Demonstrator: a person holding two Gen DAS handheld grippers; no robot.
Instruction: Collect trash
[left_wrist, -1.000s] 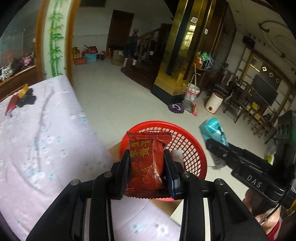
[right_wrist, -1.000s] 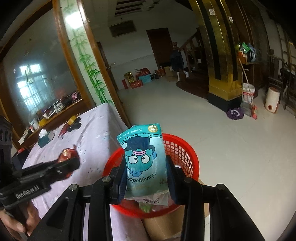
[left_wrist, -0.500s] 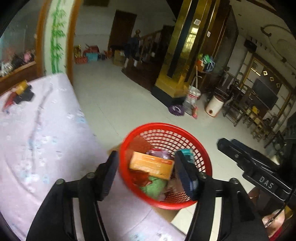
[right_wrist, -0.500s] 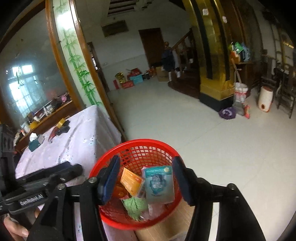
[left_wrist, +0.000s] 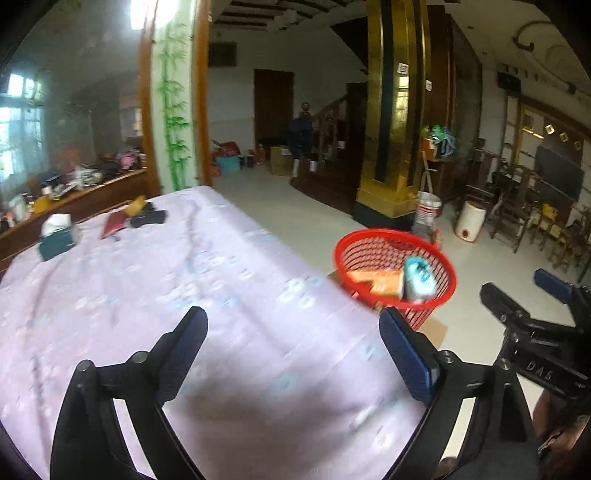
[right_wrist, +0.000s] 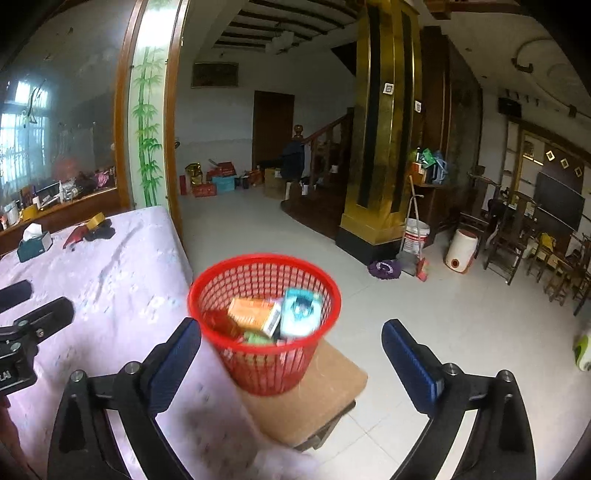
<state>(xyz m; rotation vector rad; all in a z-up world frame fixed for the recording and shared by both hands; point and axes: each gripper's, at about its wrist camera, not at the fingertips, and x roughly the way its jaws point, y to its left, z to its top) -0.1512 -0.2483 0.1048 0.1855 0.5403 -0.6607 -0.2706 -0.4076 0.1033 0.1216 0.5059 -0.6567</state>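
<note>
Tablecloth (left_wrist: 236, 332) print smeared by blur, wrappers (right_wrist: 295, 312) in red basket (right_wrist: 207, 295) blurred, labels unreadable

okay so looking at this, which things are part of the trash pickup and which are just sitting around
Part of the job:
red basket
orange box inside it
teal packet inside it

Just lying about:
tissue box on the table
bucket on the floor
white jug on the floor

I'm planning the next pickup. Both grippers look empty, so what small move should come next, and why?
Probably swing the left gripper toward the table's far end: its opening jaws hold nothing, the wrappers already lie in the red basket, and only items there remain.
</note>
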